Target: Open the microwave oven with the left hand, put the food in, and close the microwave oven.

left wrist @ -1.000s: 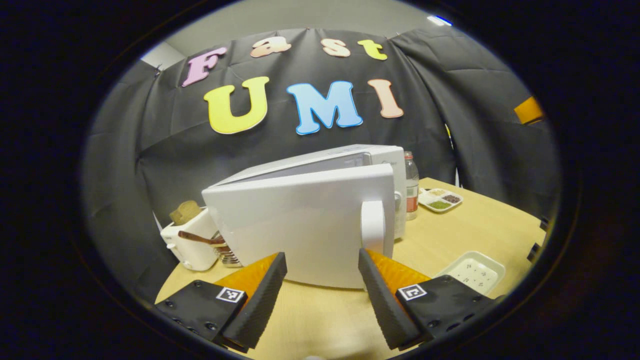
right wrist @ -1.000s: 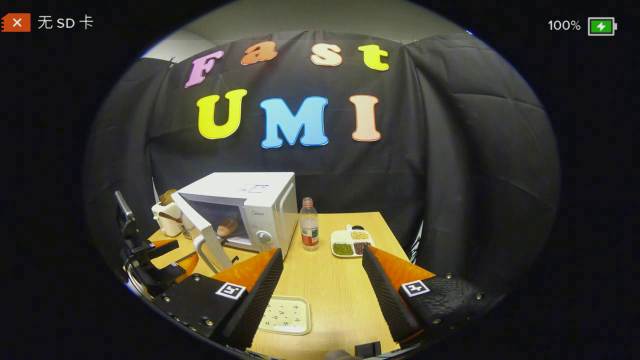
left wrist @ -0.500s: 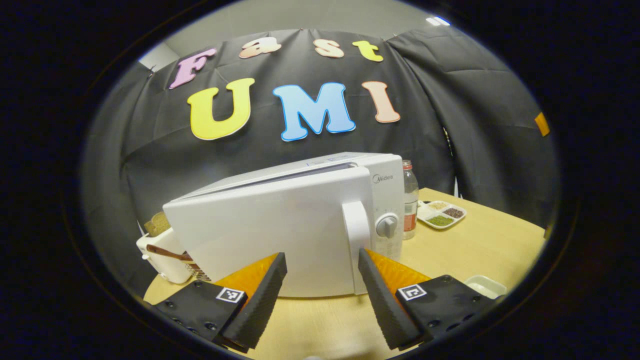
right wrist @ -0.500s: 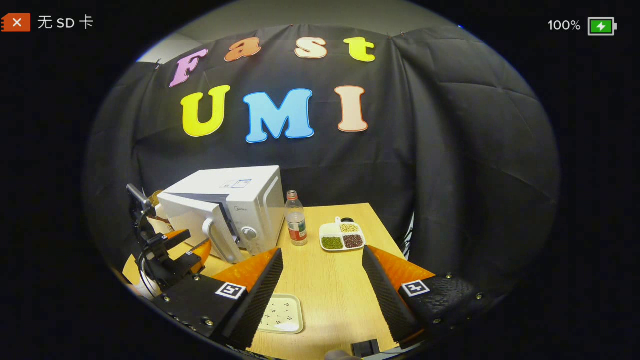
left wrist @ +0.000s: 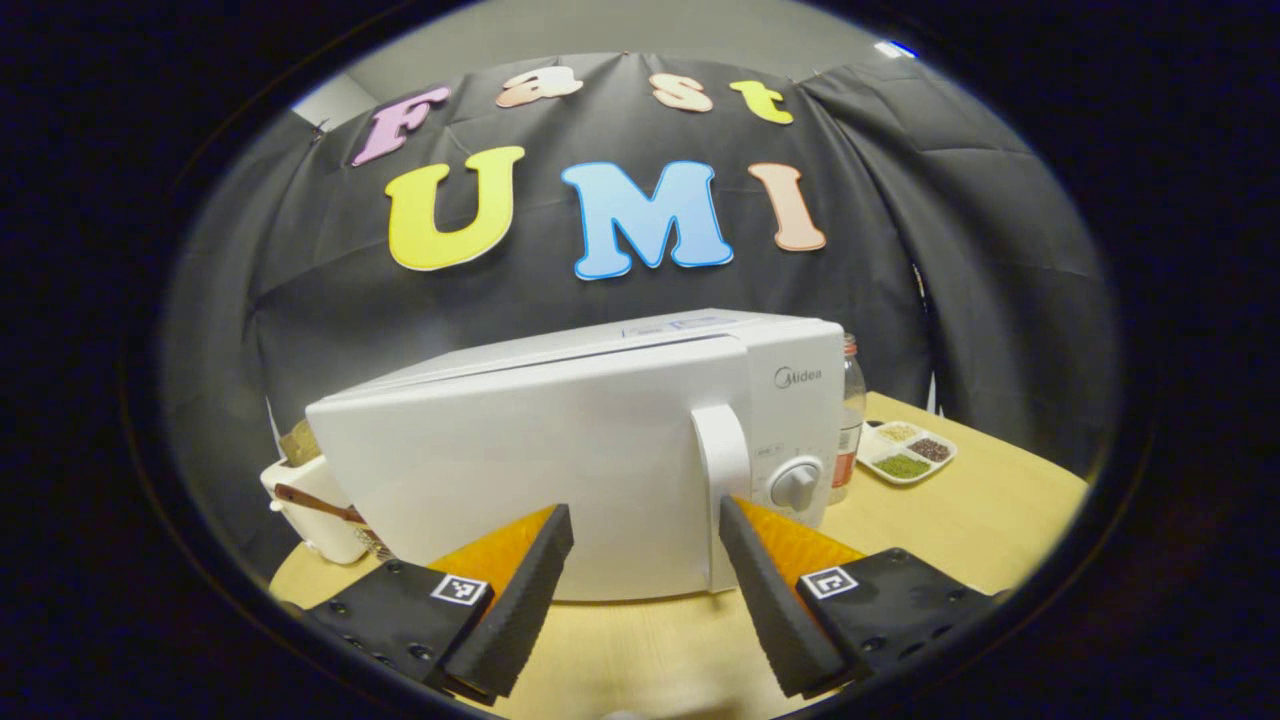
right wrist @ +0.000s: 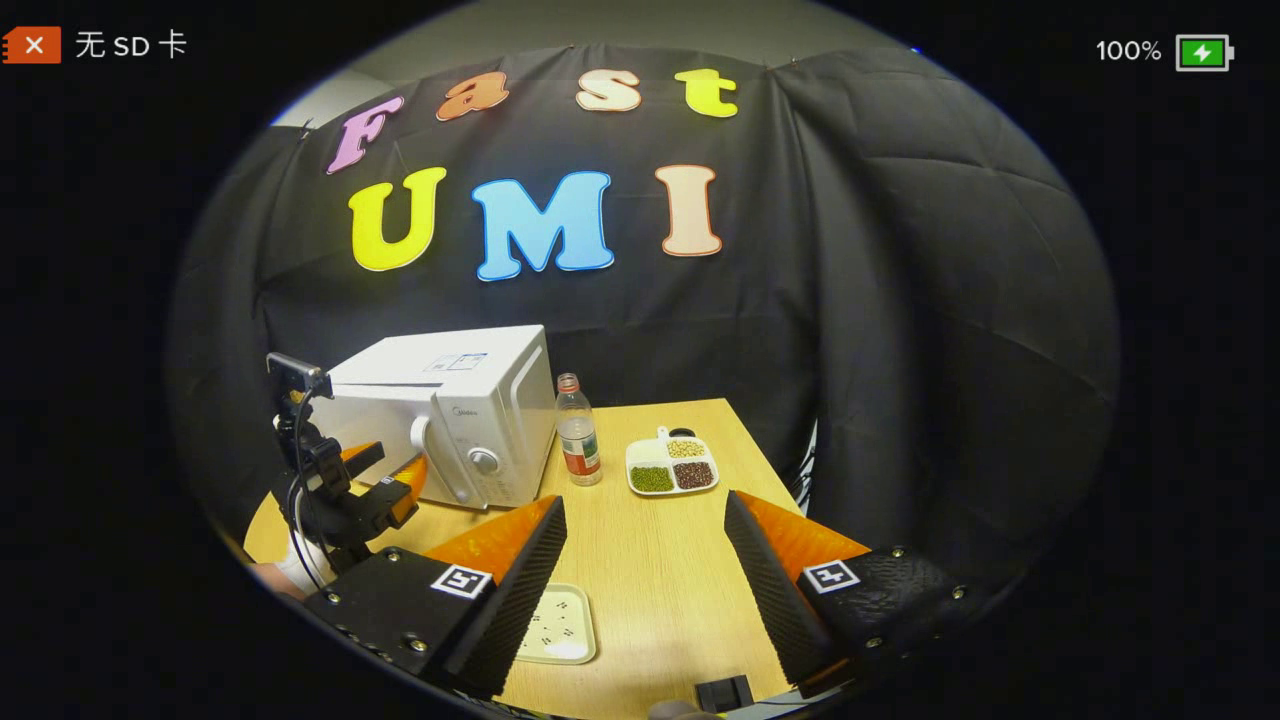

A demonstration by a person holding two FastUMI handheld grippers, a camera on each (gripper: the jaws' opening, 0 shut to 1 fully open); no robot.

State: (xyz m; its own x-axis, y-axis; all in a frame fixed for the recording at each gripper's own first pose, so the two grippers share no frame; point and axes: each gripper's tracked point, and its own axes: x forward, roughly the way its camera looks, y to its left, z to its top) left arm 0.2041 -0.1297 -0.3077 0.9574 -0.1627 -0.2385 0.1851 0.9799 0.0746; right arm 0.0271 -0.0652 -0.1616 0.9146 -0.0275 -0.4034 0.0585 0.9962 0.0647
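The white microwave [left wrist: 560,440] stands close in front of my left gripper [left wrist: 642,512], its door lying flat against the body, so the food inside is hidden. The left gripper is open and faces the door panel. One of its fingertips [left wrist: 728,512] is at the foot of the door handle [left wrist: 722,455]; I cannot tell whether it touches. In the right gripper view the microwave [right wrist: 470,400] sits at the table's far left with the left gripper [right wrist: 385,472] in front of its door. My right gripper [right wrist: 645,505] hangs open over the table, holding nothing.
A plastic bottle [right wrist: 578,438] stands right of the microwave, and a divided dish of beans [right wrist: 668,466] lies beyond it. A white tray [right wrist: 556,626] lies under the right gripper's left finger. A white toaster [left wrist: 305,495] is left of the microwave. The wooden table [right wrist: 660,560] ends near the black cloth.
The microwave door swung from half open to flat against the body, hiding the food. My left gripper followed it in. The right gripper drew back a little.
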